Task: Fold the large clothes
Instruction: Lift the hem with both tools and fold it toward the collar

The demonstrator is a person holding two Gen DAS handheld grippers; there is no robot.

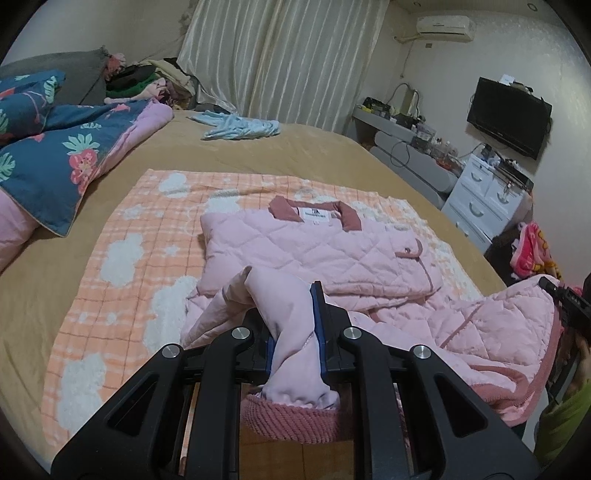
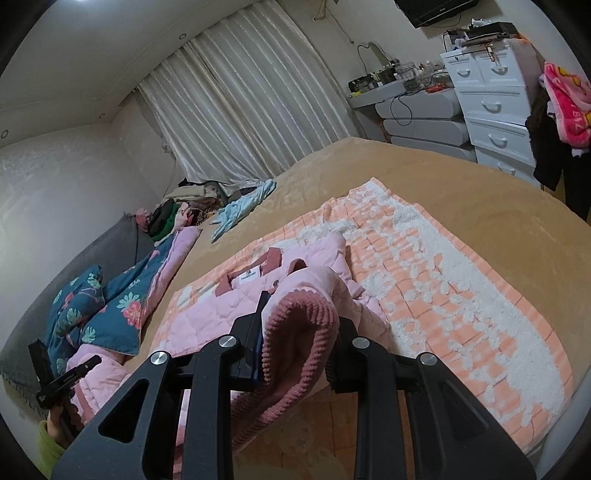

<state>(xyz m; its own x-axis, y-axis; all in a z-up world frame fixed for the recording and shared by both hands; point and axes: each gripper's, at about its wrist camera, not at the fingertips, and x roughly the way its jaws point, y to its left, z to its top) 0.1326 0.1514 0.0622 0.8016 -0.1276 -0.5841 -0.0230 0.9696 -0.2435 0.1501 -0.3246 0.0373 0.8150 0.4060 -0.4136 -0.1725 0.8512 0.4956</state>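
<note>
On bed: one pink jacket; left claw, right claw each clamping its hem.

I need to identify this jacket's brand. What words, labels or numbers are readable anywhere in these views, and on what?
Neck label inside the pink quilted jacket: printed, too small to read.
Pink towel hanging by the white drawers: large letters, only partly legible, not readable as words.
Air conditioner: logo blurred.
Nothing else legible.

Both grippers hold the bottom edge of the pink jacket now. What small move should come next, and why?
Probably carry both held parts forward toward the dark pink collar. The left gripper and right gripper are each shut on the lifted hem of the quilted pink jacket, whose upper half lies flat on the orange checked blanket.
</note>
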